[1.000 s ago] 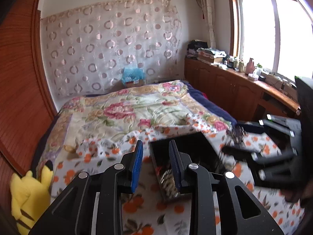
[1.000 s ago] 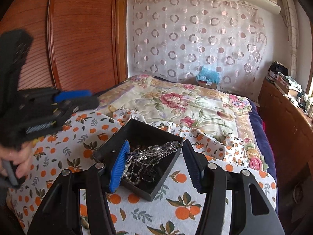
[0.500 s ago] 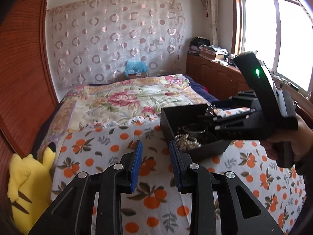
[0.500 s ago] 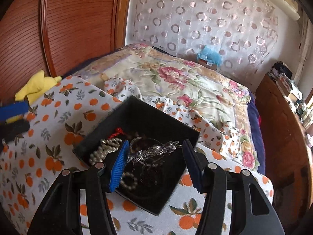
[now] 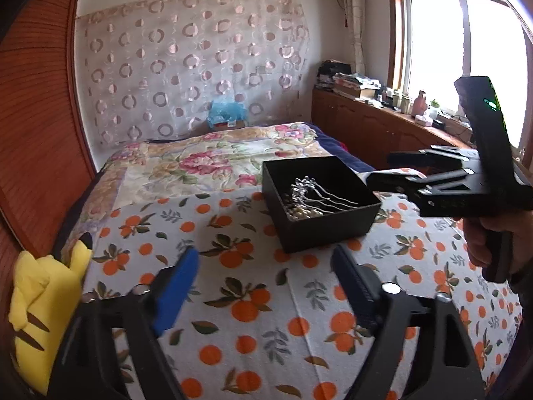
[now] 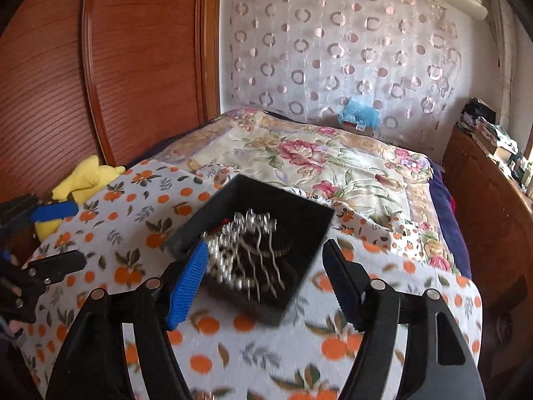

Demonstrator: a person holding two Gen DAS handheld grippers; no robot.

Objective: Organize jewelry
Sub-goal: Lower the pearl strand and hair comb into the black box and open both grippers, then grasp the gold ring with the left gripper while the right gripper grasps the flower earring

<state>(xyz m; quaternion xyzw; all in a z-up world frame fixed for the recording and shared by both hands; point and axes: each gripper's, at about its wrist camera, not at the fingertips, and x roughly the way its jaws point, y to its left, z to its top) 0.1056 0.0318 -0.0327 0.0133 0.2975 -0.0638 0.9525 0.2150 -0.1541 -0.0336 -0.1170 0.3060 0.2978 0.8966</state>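
Observation:
A black open box (image 5: 329,225) sits on the orange-print cloth (image 5: 233,286) on the bed. It also shows in the right wrist view (image 6: 203,213). Inside lie a silver hair comb (image 5: 311,188), pearls (image 5: 308,212) and other jewelry. The comb (image 6: 258,233) and pearls (image 6: 223,263) show in the right wrist view too. My left gripper (image 5: 266,266) is open and empty, in front of the box. My right gripper (image 6: 265,260) is open and empty, just above the box's near side. It shows to the right of the box in the left wrist view (image 5: 393,168).
A yellow plush toy (image 5: 43,303) lies at the left edge of the bed, next to a wooden wardrobe (image 6: 100,66). A floral quilt (image 5: 206,163) covers the far bed. A wooden cabinet (image 5: 373,126) with clutter runs under the window at right.
My left gripper has opened wide and pulled back from the box. My right gripper has stayed open and has dropped closer over the box. The comb in the box looks turned.

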